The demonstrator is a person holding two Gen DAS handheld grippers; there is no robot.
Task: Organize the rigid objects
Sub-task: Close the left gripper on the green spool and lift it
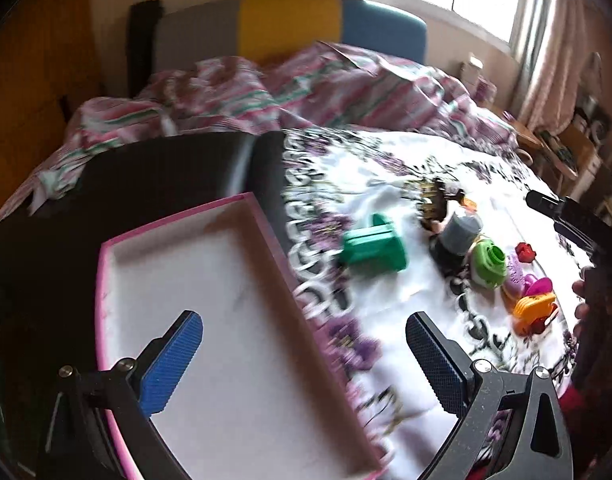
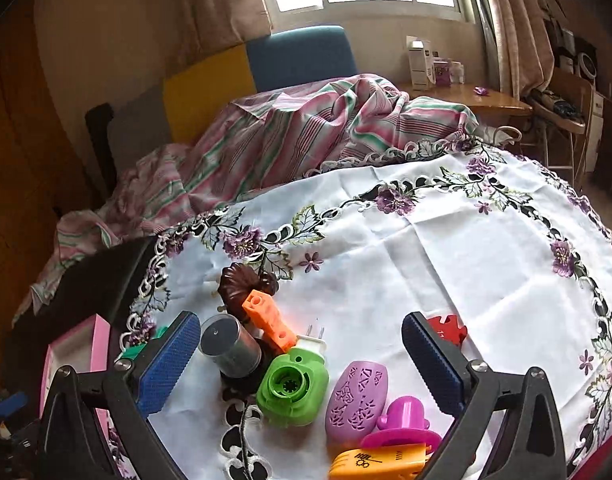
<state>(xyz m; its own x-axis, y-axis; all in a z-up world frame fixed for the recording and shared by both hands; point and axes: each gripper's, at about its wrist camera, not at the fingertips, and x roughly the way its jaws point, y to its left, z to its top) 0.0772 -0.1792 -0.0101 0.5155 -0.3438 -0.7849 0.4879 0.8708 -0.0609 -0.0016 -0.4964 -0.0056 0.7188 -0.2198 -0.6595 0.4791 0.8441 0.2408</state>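
My left gripper [image 1: 304, 354] is open and empty over the right wall of an empty pink-rimmed box [image 1: 210, 280], which also shows at the left of the right wrist view [image 2: 86, 344]. A dark green plastic piece [image 1: 371, 246] lies right of the box. My right gripper [image 2: 296, 354] is open and empty above a cluster of small objects: a grey cylinder [image 2: 230, 346], an orange block [image 2: 268, 322], a green plug-in device [image 2: 292, 390], a purple perforated oval [image 2: 355, 396], a magenta piece [image 2: 401, 420], an orange clip [image 2: 379, 462], a red piece [image 2: 447, 328] and a brown fluted mould [image 2: 238, 284].
The objects lie on a white cloth with purple flower embroidery [image 2: 425, 248] over a table. Behind it is a bed with a striped pink and green cover [image 2: 290, 140]. A wooden desk [image 2: 477, 100] with boxes stands at the back right under the window.
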